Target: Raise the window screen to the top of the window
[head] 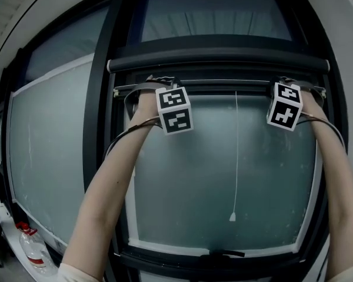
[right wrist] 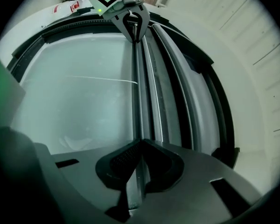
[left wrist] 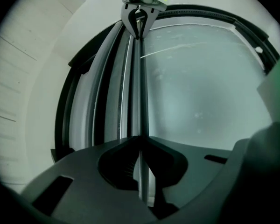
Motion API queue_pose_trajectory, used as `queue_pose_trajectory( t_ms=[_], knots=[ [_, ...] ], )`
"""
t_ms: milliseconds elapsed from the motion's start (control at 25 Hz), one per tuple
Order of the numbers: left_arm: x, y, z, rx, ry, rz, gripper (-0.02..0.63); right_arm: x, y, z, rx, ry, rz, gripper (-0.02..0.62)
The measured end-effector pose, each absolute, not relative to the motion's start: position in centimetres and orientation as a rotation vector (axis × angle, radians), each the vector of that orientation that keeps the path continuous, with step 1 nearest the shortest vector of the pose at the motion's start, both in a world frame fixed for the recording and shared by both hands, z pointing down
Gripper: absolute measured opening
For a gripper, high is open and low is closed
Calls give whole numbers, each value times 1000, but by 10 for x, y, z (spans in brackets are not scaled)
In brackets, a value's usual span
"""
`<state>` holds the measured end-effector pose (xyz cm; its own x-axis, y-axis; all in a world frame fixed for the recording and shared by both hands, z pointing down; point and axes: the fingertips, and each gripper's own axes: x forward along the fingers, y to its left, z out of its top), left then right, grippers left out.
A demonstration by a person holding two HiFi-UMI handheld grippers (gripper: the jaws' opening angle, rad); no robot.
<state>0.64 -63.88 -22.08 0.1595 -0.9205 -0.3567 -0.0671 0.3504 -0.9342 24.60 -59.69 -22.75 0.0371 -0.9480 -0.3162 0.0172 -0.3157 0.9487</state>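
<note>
Jaws fill the foreground: left gripper [left wrist: 141, 164] is pinched tight on the window screen rail [head: 223, 86], and right gripper [right wrist: 137, 169] is clamped on its other end. The roller housing [head: 217, 60] sits just above both. Best play is probably to lift both ends level and ease in gently, so nothing skews.

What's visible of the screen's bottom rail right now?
The rail is a thin, grey, metal-looking bar, lying level near the window's top, just under the dark roller housing. The left hand-held gripper and right hand-held gripper are each shut on it, toward its ends. A thin white cord hangs from its middle.
</note>
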Motion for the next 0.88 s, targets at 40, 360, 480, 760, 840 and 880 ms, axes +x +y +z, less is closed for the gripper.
queue_pose_trajectory(
  t_ms=[40,360,480,760,840,880],
  knots=[
    [6,-639,-227,-1022,1264,-793,20,246,-597,-233,1462,-989,-1425,20],
    [6,-639,-265,-954,1297,-717,20,246,-598,-270,1543,-927,-1496,20],
    [5,-639,-277,-940,1307,-711,20,245,-598,-283,1559,-909,-1509,20],
    [5,-639,-289,-928,1275,-697,20,244,-597,-295,1545,-943,-1504,21],
    [5,-638,-289,-936,1256,-670,20,245,-597,-296,1545,-948,-1512,21],
    [5,-638,-290,-937,1255,-655,20,247,-597,-296,1551,-945,-1517,21]
  ],
)
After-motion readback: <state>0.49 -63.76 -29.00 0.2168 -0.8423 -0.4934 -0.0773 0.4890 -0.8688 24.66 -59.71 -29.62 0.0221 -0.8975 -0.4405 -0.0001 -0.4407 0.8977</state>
